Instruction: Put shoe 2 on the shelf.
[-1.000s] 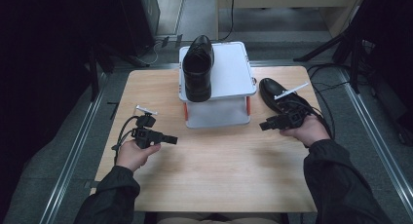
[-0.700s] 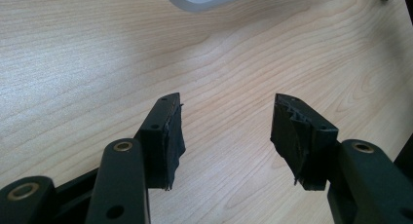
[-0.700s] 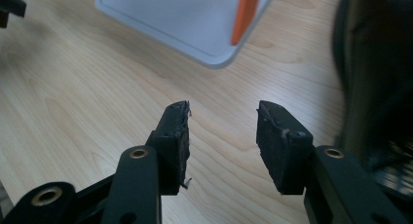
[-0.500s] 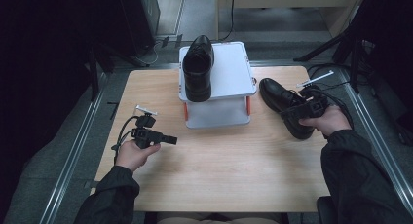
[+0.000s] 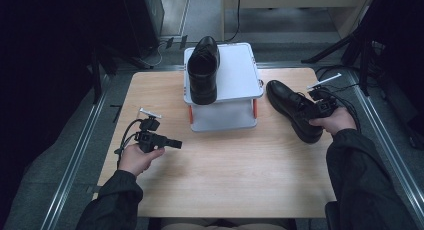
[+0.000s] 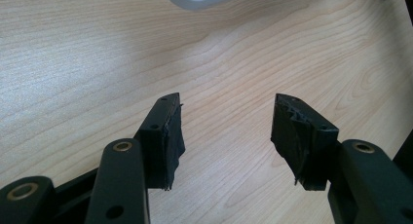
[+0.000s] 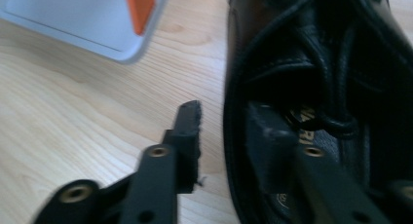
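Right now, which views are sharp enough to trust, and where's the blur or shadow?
High view: table lit evenly, surroundings dark. Left gripper view: crisp wood grain, jaws sharp. Right gripper view: soft, motion-blurred; the black shoe opening is deep shadow, one jaw inside.

Two black shoes point(image 5: 203, 70), one white stand point(image 5: 240, 75), one table point(image 5: 240, 175).
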The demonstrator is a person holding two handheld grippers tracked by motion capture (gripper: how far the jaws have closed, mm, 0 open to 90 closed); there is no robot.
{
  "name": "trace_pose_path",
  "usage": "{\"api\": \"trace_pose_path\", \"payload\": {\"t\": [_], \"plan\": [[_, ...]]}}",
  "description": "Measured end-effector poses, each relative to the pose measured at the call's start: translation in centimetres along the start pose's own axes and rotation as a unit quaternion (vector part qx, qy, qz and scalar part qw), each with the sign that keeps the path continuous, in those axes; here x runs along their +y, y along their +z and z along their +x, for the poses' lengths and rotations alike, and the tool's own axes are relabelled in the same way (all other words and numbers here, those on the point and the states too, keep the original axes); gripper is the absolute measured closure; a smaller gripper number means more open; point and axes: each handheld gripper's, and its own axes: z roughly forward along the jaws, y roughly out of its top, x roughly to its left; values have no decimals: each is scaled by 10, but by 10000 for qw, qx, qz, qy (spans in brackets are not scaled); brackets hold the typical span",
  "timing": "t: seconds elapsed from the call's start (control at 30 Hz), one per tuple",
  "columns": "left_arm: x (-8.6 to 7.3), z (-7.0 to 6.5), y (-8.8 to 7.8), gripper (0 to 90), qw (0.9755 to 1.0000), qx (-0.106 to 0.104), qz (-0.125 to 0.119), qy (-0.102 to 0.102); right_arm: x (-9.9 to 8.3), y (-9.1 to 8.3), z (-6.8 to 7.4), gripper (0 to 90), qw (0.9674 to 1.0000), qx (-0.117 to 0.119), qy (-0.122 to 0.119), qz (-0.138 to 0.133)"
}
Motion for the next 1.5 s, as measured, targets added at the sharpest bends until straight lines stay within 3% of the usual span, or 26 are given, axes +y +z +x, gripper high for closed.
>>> {"api": "trace_pose_path", "payload": {"t": [0.03, 0.1, 0.17, 0.57, 0.83, 1.07, 1.27, 1.37, 1.5], "plan": [[0, 0, 0, 444, 10000, -9, -1, 0, 1, 0, -1, 736, 10000, -34, 88, -17], [0, 0, 0, 444, 10000, -1, 5, 10, 2, 0, -3, 775, 9995, 140, 287, -7], [0, -1, 1, 444, 10000, -4, 6, -10, 3, 5, -1, 806, 9992, 10, 347, 213], [0, -1, 1, 444, 10000, -21, -2, -13, 11, 6, 6, 859, 9978, -171, 549, 344], [0, 0, 0, 444, 10000, -39, -13, -21, 32, 7, 24, 861, 9963, -52, 755, 397], [0, 0, 0, 444, 10000, -58, -23, -36, 46, 21, 41, 846, 9944, -45, 931, 497], [-1, 1, 0, 444, 10000, -68, 6, -30, 53, 32, 46, 839, 9926, 37, 1111, 478], [-1, 0, 1, 442, 10000, -59, -3, -29, 53, 37, 49, 825, 9931, 14, 1024, 577], [-1, 0, 1, 442, 10000, -57, -4, -29, 52, 36, 47, 777, 9942, 101, 941, 504]]}}
